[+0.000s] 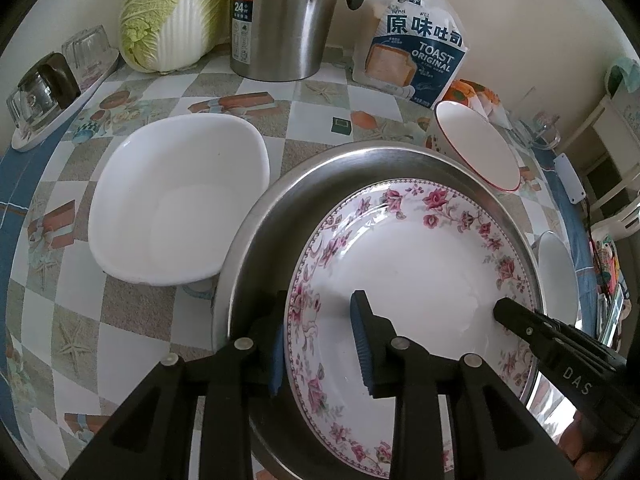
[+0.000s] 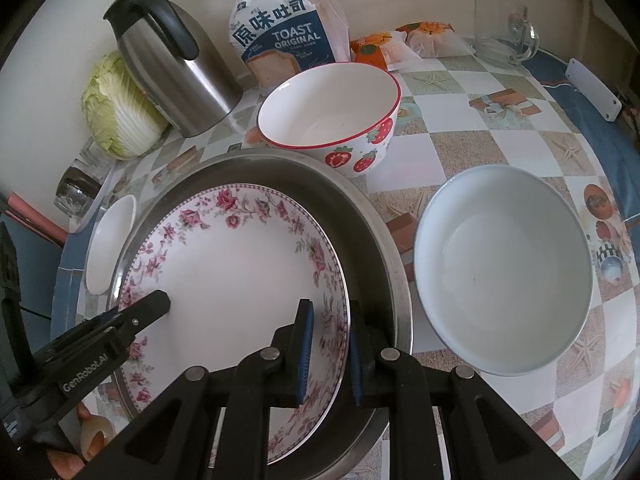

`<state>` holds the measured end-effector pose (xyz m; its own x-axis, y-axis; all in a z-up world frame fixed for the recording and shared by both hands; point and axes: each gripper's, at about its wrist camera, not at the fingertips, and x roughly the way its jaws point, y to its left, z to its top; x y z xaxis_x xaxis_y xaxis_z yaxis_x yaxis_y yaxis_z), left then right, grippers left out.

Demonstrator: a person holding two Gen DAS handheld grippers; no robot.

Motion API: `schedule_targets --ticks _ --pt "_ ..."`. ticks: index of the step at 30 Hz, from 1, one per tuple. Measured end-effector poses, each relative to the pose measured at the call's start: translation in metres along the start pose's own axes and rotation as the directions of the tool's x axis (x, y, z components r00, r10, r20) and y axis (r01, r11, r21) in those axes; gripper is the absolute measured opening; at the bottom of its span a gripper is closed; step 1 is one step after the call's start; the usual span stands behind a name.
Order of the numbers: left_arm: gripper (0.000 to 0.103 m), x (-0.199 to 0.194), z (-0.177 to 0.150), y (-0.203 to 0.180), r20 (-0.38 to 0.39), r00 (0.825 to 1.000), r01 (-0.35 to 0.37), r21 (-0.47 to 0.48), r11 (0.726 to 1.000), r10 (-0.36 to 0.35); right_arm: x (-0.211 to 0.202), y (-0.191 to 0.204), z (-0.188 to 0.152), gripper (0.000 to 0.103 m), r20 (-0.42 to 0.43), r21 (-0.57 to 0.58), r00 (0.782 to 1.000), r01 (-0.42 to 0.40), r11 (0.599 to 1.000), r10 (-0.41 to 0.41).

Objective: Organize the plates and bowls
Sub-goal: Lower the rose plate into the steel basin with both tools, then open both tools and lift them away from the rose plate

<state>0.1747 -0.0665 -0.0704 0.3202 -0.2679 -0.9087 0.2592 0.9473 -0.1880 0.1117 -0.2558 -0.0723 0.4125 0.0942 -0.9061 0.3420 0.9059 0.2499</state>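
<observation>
- The left gripper [image 1: 320,344] has one blue-padded finger outside the rim of the floral plate [image 1: 408,280] and one on the plate's inner face; whether the pads press cannot be told.
- The right gripper [image 2: 328,356] pinches the opposite rim of that plate, its pads close on either side of the edge.
- The plate lies inside the steel pan [image 1: 280,208], directly under both grippers.
- Beyond the left gripper, to its left, sits a white square bowl [image 1: 176,200].
- Beyond the right gripper stands the strawberry bowl [image 2: 332,116]; to its right, a plain white bowl [image 2: 504,268].
- Farther back: a steel kettle [image 1: 280,20], toast bag [image 1: 416,44] and cabbage [image 1: 172,12].
</observation>
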Motion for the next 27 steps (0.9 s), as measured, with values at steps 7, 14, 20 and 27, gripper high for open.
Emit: schedule_targets --ticks 7,14,20,27 --pt "0.034 -0.011 0.003 -0.001 0.032 0.999 -0.029 0.018 0.999 0.028 -0.013 0.003 0.005 0.019 0.043 -0.020 0.999 0.022 1.000 -0.021" --pt "0.042 -0.034 0.008 -0.004 0.082 0.996 -0.037 0.028 0.999 0.034 -0.038 0.013 0.011 0.019 0.100 -0.054 0.994 0.036 0.998 -0.031" --pt "0.054 -0.047 0.011 0.005 0.092 0.992 -0.085 -0.016 0.996 0.086 -0.055 0.027 0.010 0.042 0.117 -0.115 0.990 0.098 0.989 -0.084" --pt "0.083 -0.051 0.008 0.025 0.088 0.986 -0.134 -0.098 0.986 0.143 -0.063 0.040 0.007 0.065 0.134 -0.192 0.984 0.144 0.971 -0.119"
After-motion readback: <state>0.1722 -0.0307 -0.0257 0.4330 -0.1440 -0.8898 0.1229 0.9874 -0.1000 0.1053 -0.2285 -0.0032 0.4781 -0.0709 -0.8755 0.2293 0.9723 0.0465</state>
